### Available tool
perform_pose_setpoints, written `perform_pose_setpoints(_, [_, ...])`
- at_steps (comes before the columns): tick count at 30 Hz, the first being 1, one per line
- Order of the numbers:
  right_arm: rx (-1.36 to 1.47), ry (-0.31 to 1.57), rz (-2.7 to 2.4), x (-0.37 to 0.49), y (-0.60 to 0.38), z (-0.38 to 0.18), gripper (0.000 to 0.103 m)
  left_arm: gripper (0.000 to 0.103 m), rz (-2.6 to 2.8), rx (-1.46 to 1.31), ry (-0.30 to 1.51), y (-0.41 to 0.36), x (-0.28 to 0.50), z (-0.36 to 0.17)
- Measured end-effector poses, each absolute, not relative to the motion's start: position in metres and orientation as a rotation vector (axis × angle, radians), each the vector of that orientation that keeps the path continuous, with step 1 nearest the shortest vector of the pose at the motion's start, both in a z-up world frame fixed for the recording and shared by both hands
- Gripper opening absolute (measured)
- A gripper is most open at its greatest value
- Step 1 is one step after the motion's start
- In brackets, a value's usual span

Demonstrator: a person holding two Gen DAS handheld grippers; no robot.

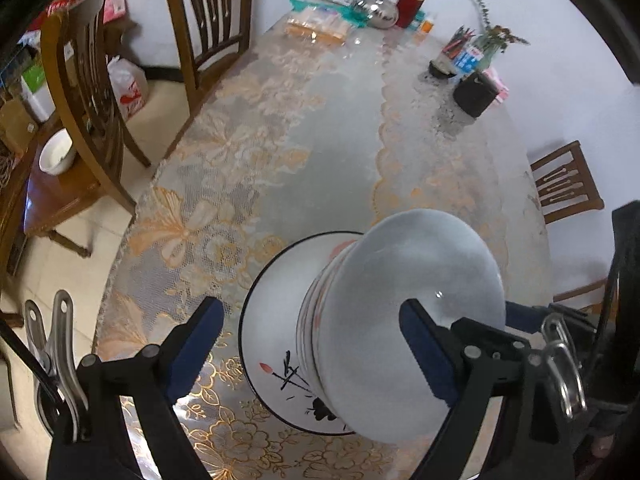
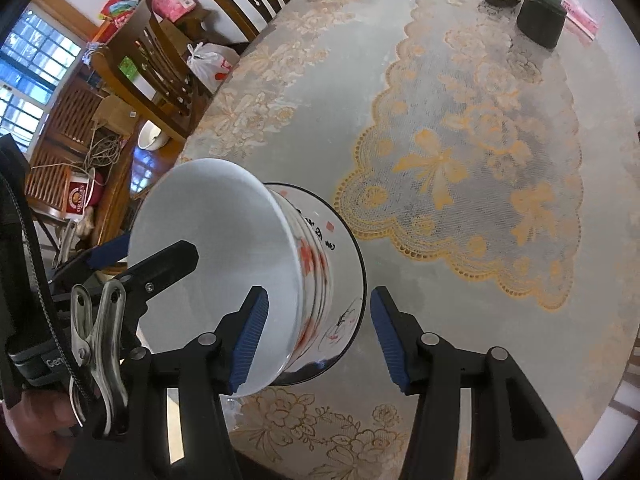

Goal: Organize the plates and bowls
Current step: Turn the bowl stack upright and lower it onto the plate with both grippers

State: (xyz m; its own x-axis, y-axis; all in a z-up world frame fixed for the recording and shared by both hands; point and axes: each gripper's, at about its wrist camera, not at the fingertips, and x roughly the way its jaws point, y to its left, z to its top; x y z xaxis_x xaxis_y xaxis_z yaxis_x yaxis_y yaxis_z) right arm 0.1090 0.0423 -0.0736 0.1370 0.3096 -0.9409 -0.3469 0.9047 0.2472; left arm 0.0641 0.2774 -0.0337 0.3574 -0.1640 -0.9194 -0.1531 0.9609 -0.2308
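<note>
The surface [image 1: 340, 168] is a long oval dining top under a clear cover, with lace cloth in orange and grey flower and bow patterns beneath it. Wooden chairs [image 1: 208, 28] stand along its far-left edge, and another chair [image 1: 568, 182] shows at the right edge in the left wrist view.

Near the front end of the surface sits a white plate [image 1: 272, 312] with a dark rim and painted black and red marks. On the plate stands a stack of bowls [image 1: 408, 320], white inside with red flower painting on the outer walls; the top bowl is empty.

The left gripper [image 1: 312, 356] hangs above this stack, pointing steeply down. Its jaws stand wide apart: one blue pad is out over the plate's left side, the other over the top bowl's interior, and neither visibly presses on anything. The right gripper [image 2: 318, 340] also points down over the stack's right side. Its jaws are apart, one pad over the top bowl's rim and the other beyond the plate's edge over the bare surface, with nothing clamped.

At the far end of the surface are a black pouch [image 1: 476, 94], a red bottle [image 1: 412, 2], a cup of pencils [image 1: 452, 54] and a packet of wafers [image 1: 316, 26]. A small white bowl [image 1: 56, 156] rests on a chair seat at the left.
</note>
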Motion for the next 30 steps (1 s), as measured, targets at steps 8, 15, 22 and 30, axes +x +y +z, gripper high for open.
perform_pose_setpoints(8, [-0.054, 1.308, 0.47, 0.092, 0.047, -0.061, 0.055, 0.092, -0.028, -0.264, 1.188, 0.276, 0.05, -0.023])
perform_pose_setpoints(15, [-0.04, 1.284, 0.451, 0.081, 0.044, -0.051, 0.055, 0.092, -0.056, -0.232, 1.178, 0.273, 0.045, -0.015])
perform_pose_setpoints(22, [-0.04, 1.247, 0.43, 0.069, 0.04, -0.04, 0.055, 0.091, -0.067, -0.155, 1.164, 0.263, 0.038, -0.005])
perform_pose_setpoints(30, [-0.03, 1.23, 0.46, 0.059, 0.034, -0.032, 0.055, 0.09, -0.048, -0.147, 1.164, 0.255, 0.028, 0.002])
